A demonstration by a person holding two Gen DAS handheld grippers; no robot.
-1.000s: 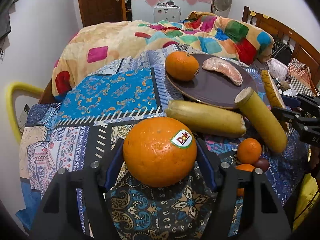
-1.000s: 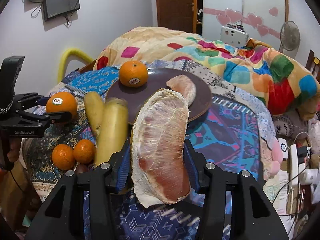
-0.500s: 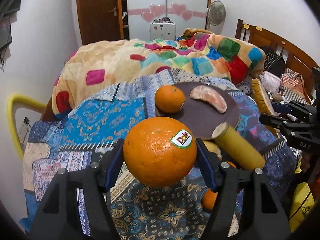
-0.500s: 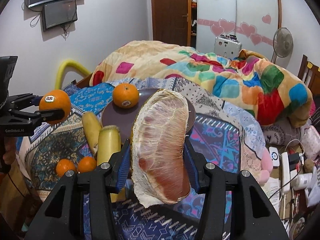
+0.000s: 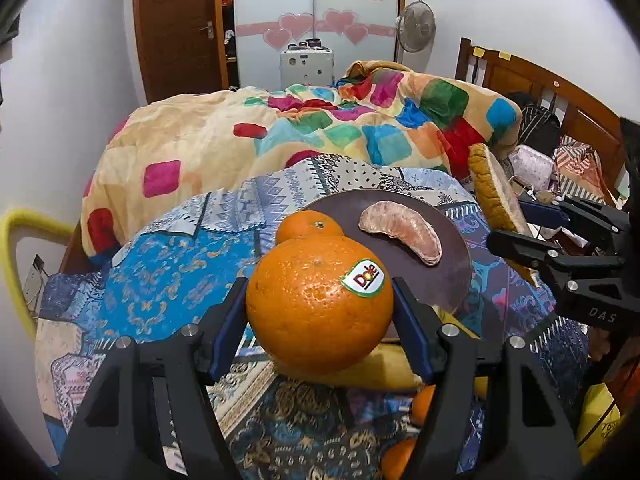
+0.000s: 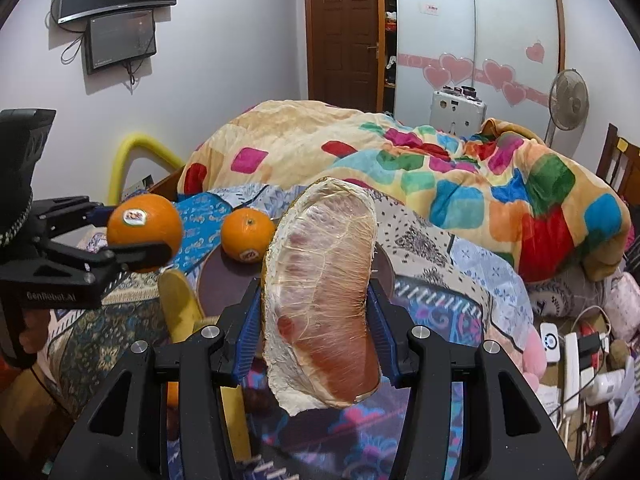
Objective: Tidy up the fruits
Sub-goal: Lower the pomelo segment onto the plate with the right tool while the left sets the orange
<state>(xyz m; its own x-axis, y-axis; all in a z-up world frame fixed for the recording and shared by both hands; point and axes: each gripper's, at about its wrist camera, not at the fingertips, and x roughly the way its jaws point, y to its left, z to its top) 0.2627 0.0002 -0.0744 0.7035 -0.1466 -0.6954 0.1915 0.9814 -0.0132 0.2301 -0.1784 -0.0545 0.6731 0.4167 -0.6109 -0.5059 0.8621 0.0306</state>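
Note:
My left gripper [image 5: 320, 304] is shut on a large orange [image 5: 316, 304] with a Dole sticker, held above the patterned cloth; it also shows in the right wrist view [image 6: 144, 232]. My right gripper [image 6: 316, 328] is shut on a big peeled pomelo wedge [image 6: 324, 304], seen edge-on in the left wrist view [image 5: 494, 196]. A dark round plate [image 5: 452, 248] beyond holds a second orange [image 5: 306, 226] and a smaller pomelo segment [image 5: 404, 234].
Yellow banana-like fruits [image 6: 182, 304] lie by the plate's near edge. Small oranges [image 5: 424, 400] lie low right under my left gripper. A colourful quilt [image 5: 320, 132] covers the bed behind. Chargers and cables [image 6: 576, 356] lie at the far right.
Both grippers have risen with their fruit and moved toward the plate. The bananas and small oranges have dropped lower in both views.

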